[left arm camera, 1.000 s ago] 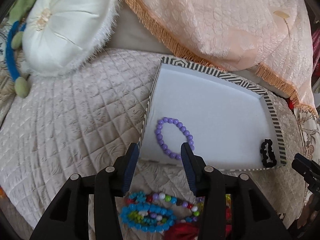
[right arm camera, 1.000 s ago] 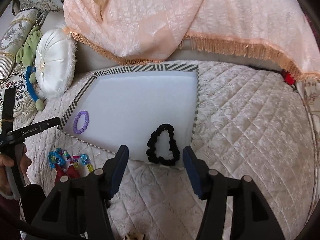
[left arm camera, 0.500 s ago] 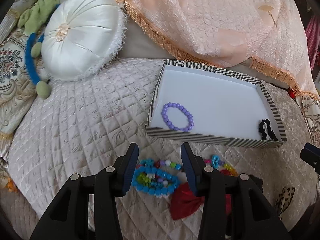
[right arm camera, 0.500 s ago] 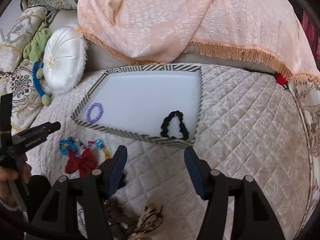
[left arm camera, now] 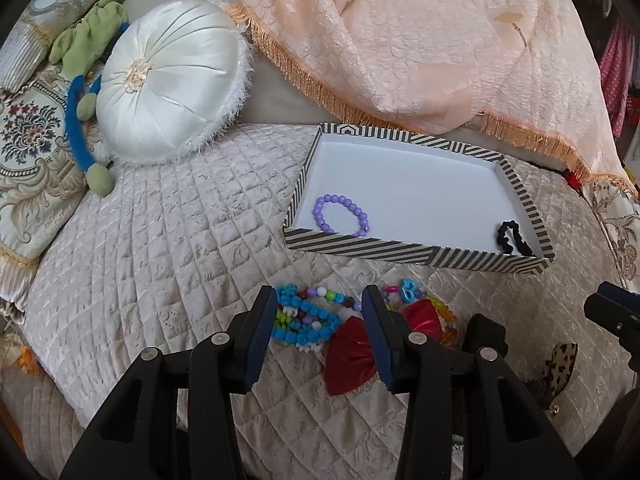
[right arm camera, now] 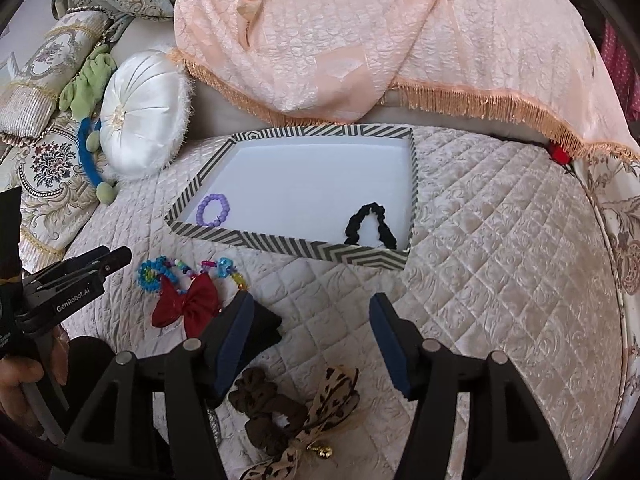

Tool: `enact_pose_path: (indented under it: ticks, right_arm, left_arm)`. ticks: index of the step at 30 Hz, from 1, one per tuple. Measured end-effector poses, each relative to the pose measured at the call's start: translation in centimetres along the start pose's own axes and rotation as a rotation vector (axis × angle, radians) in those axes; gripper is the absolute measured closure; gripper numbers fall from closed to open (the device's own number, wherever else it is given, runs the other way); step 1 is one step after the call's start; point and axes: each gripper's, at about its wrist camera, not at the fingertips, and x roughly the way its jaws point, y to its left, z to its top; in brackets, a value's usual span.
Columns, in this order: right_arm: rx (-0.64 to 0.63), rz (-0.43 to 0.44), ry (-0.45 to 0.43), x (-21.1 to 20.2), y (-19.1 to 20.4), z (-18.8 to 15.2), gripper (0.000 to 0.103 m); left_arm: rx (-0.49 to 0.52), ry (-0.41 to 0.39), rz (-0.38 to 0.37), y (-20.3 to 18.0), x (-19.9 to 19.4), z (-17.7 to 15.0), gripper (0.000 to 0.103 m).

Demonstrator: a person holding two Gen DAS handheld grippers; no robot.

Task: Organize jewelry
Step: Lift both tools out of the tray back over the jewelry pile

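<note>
I see the striped tray (left arm camera: pixel 416 251) on the quilted bedspread (left arm camera: pixel 168 240), its long axis running left to right. Inside, a purple bead bracelet (left arm camera: pixel 341 215) lies flat at its near-left corner, a black scrunchie (right arm camera: pixel 370 226) at its near-right. My left gripper (left arm camera: pixel 319 330) gapes wide over the blue bead strand (left arm camera: pixel 304 318) and red bow (left arm camera: pixel 354 350). My right gripper (right arm camera: pixel 310 344) hangs wide, empty.

Quilted beige bedspread (left arm camera: pixel 168 216) covers the surface, daylight soft and even. Round white satin cushion (left arm camera: pixel 168 80) at back left beside floral brocade pillows (right arm camera: pixel 48 160); peach fringed throw (right arm camera: pixel 400 32) draped across the back.
</note>
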Motion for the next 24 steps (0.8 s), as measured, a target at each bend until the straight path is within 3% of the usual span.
enact_pose_path:
  ticks: [15,24]
  right_arm:
    - [-0.011,-0.015,-0.020,-1.6,0.7,-1.0,0.036]
    - [-0.016,-0.019,-0.012,-2.1,0.7,-1.7,0.036]
  left_arm:
    - [0.023,-0.046,0.031,-1.1,-2.3,-1.4,0.071]
    - [0.032,-0.029,0.021,-1.3,-2.4,-2.2,0.071]
